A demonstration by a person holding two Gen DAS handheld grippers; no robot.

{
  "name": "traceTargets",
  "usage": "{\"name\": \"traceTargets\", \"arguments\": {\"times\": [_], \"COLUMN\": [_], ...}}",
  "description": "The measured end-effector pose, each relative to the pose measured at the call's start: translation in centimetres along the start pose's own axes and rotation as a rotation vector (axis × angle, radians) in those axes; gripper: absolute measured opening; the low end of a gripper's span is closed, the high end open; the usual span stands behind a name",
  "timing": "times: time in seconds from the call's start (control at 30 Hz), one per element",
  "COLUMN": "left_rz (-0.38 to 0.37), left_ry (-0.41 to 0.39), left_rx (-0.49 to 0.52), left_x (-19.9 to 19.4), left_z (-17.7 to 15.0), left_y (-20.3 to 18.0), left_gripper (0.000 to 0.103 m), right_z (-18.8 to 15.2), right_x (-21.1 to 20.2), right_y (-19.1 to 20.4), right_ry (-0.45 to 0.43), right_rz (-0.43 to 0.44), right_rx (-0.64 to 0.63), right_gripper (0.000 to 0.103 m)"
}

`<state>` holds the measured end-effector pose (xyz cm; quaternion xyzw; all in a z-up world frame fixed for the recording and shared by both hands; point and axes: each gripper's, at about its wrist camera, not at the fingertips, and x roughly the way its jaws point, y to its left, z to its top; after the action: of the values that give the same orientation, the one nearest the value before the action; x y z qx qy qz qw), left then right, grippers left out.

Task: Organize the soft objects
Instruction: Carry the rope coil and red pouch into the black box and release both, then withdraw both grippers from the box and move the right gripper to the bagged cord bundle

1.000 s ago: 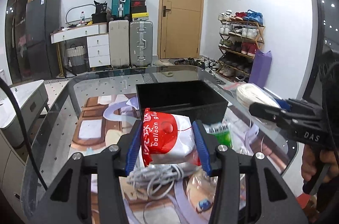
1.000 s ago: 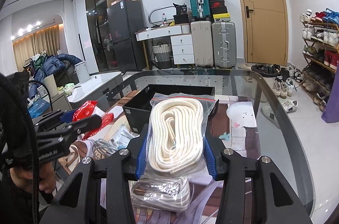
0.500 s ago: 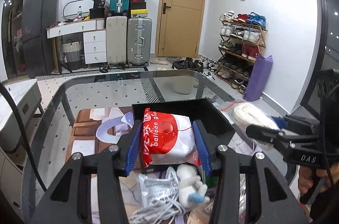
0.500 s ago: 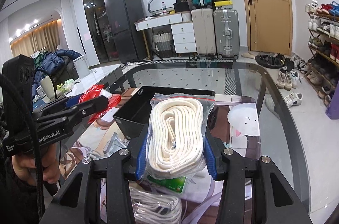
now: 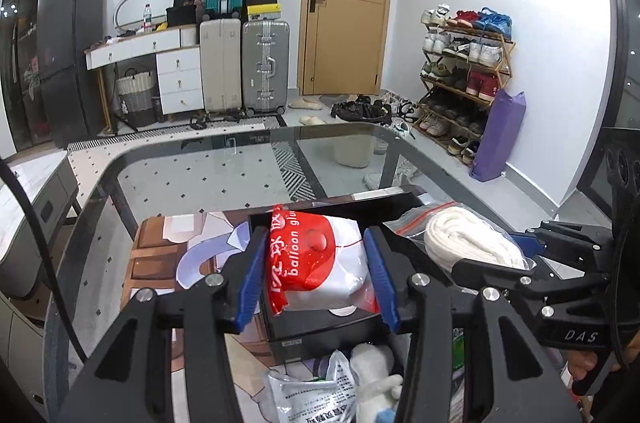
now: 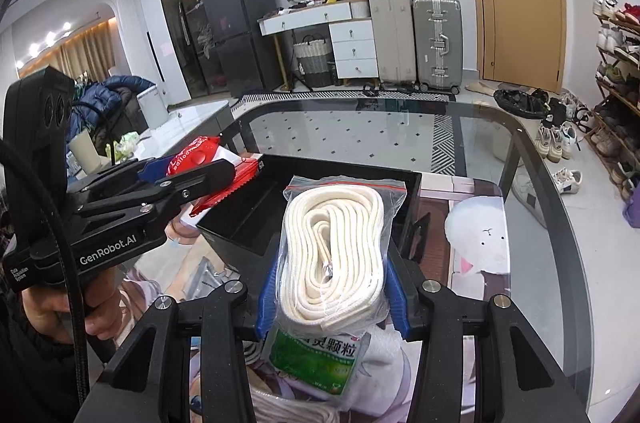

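Balloon packet (image 5: 316, 259) sits pinched in the left gripper (image 5: 317, 275), seemingly above the black bin (image 6: 256, 219); the right gripper (image 6: 334, 297) clamps bagged rope (image 6: 332, 251).

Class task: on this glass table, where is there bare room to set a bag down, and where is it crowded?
Free: the bare glass beyond the far wall of the black bin, out to the table's far rim; the bin's floor also looks mostly bare. Crowded: the near edge under both grippers, with a green packet, a silver pouch and a white plush toy.

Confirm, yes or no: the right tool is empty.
No: the right tool is clamped on the bagged white rope.
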<state>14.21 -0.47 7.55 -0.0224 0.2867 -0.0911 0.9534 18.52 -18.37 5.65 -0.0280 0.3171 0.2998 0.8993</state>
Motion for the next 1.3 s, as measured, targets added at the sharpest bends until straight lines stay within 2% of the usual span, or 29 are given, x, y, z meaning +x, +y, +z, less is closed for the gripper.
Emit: {"name": "traceTargets", "arguments": {"times": [0.3,0.67,0.77,0.9,0.97,1.03,1.07,1.13,1.17,1.2,1.3], "left_rz": [0.008,0.017,0.022,0.013,0.009,0.009,0.008,0.013,0.011,0.006,-0.003], "left_ry": [0.042,0.082,0.093,0.095,0.084,0.079,0.072,0.05,0.038,0.029,0.004], "left_rx": [0.006,0.027,0.017,0.0,-0.003,-0.007,-0.007,-0.01,-0.013,-0.016,-0.012], "left_x": [1.9,4.1,4.5,4.3,4.0,3.5,3.1,2.4,1.9,1.5,0.1], "left_z": [0.0,0.1,0.2,0.0,0.0,0.1,0.1,0.1,0.1,0.0,-0.4], "left_y": [0.0,-0.5,-0.4,-0.1,-0.1,0.0,0.0,-0.1,0.0,0.0,0.0], "left_gripper": [0.047,0.048,0.05,0.054,0.056,0.07,0.074,0.091,0.094,0.102,0.103], "right_z": [0.5,1.4,1.5,1.6,1.5,1.6,1.5,1.3,1.1,0.9,0.2], "right_x": [2.5,4.7,5.2,4.9,4.3,3.7,3.2,2.0,1.2,0.5,-1.0], "right_y": [0.5,-0.4,-0.6,-0.3,-0.2,-0.2,-0.2,-0.4,-0.6,-0.9,-1.5], "right_ry": [0.032,0.057,0.057,0.027,0.005,-0.012,-0.023,-0.054,-0.076,-0.091,-0.094], "right_rz": [-0.03,-0.026,-0.03,-0.019,-0.034,-0.042,-0.044,-0.062,-0.077,-0.086,-0.08], "right_rx": [-0.058,-0.056,-0.056,-0.066,-0.076,-0.077,-0.074,-0.054,-0.039,-0.024,0.018], "right_gripper": [0.045,0.045,0.046,0.054,0.067,0.076,0.084,0.096,0.101,0.102,0.102]}}
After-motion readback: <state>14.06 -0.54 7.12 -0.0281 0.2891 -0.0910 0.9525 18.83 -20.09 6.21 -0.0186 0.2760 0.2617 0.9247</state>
